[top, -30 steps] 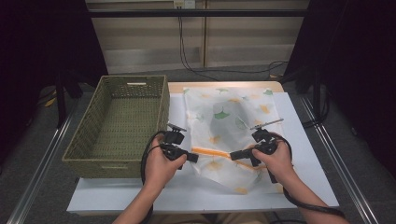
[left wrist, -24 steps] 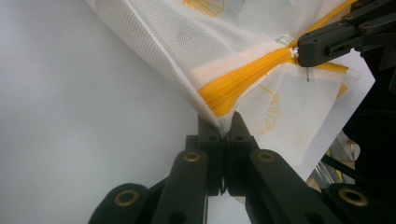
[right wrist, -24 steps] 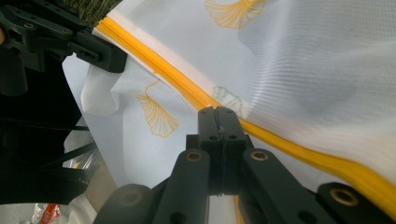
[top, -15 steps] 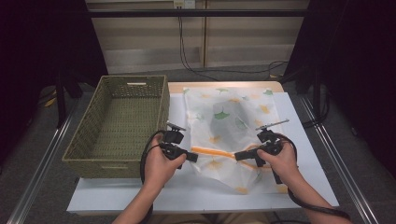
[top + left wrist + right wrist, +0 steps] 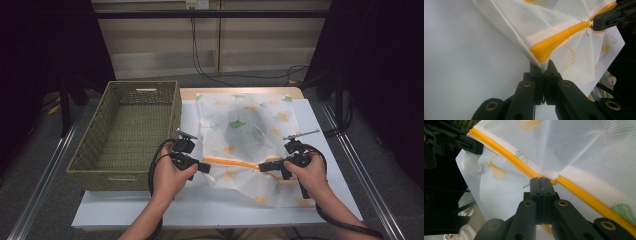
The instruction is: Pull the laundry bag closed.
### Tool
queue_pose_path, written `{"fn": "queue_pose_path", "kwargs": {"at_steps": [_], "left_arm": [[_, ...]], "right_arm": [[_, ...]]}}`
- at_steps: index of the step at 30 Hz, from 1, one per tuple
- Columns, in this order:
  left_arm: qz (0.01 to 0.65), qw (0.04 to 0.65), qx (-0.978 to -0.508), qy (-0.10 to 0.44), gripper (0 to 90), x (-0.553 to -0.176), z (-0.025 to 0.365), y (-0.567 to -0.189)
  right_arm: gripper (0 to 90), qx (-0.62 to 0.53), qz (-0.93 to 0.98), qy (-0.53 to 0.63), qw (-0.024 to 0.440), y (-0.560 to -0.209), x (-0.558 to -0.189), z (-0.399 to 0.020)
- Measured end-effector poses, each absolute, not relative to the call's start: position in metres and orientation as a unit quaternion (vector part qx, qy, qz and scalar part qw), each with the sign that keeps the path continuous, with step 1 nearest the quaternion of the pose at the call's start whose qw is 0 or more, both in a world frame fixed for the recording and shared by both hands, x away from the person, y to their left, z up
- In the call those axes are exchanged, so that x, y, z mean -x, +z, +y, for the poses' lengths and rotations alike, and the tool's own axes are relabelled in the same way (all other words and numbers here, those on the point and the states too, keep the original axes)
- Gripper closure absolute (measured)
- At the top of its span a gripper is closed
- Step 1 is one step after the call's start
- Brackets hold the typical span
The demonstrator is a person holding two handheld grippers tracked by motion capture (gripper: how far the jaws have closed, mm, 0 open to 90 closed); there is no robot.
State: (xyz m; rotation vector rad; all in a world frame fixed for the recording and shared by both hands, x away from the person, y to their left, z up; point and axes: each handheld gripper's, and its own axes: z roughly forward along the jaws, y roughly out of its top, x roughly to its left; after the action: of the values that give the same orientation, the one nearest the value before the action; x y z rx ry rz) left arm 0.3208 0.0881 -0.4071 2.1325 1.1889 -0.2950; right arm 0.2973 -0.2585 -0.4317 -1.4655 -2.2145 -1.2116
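Zipping along the mesh bag, my right gripper [image 5: 263, 166] has slid toward the counter's right edge.

My left gripper [image 5: 205, 167] stays clenched on the bag [image 5: 245, 130] corner at the counter's front; the right gripper view shows its jaws clamped on the zipper [image 5: 524, 166] pull, which the high view cannot resolve. The basket [image 5: 130, 130] waits at left.

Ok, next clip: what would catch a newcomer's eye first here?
The white mesh bag with leaf prints, spread on the table, and its bright orange zipper stretched between two grippers. The left gripper pinches the bag's corner at the zipper's end, while the right gripper is shut on the zipper farther along. An empty woven basket sits to the left.
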Motion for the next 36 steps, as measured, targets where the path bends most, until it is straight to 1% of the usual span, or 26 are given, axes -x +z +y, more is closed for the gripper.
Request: {"fn": "queue_pose_path", "kwargs": {"at_steps": [1,2,3,8,10,12,13,15,25,35,36], "left_arm": [[0.453,0.333,-0.819,-0.113,88.2,-0.321,0.090,-0.407],[0.472,0.344,-0.804,-0.114,88.2,-0.320,0.087,-0.407],[0.455,0.334,-0.818,-0.111,88.2,-0.322,0.091,-0.407],[0.457,0.335,-0.815,-0.117,88.2,-0.322,0.092,-0.406],[0.456,0.331,-0.819,-0.111,88.2,-0.323,0.092,-0.405],[0.459,0.331,-0.817,-0.111,88.2,-0.323,0.094,-0.406],[0.476,0.340,-0.803,-0.110,88.2,-0.322,0.092,-0.406],[0.460,0.331,-0.817,-0.110,88.2,-0.324,0.096,-0.407],[0.465,0.327,-0.815,-0.111,88.2,-0.324,0.097,-0.407],[0.467,0.328,-0.813,-0.113,88.2,-0.324,0.097,-0.407],[0.480,0.336,-0.803,-0.111,88.2,-0.323,0.096,-0.408]], "right_arm": [[90.0,0.499,-0.755,-0.412,0.109,-0.432,-0.297,-0.260],[90.0,0.499,-0.755,-0.412,0.110,-0.432,-0.297,-0.261],[90.0,0.500,-0.754,-0.413,0.110,-0.431,-0.297,-0.262],[90.0,0.499,-0.756,-0.411,0.105,-0.431,-0.296,-0.265],[90.0,0.501,-0.755,-0.410,0.106,-0.430,-0.296,-0.266],[90.0,0.503,-0.754,-0.409,0.104,-0.430,-0.295,-0.268],[90.0,0.502,-0.754,-0.411,0.104,-0.431,-0.295,-0.270],[90.0,0.505,-0.751,-0.412,0.103,-0.431,-0.295,-0.274],[90.0,0.517,-0.742,-0.414,0.097,-0.434,-0.291,-0.294],[90.0,0.517,-0.742,-0.416,0.098,-0.432,-0.290,-0.296],[90.0,0.518,-0.743,-0.413,0.097,-0.432,-0.290,-0.297]]}}
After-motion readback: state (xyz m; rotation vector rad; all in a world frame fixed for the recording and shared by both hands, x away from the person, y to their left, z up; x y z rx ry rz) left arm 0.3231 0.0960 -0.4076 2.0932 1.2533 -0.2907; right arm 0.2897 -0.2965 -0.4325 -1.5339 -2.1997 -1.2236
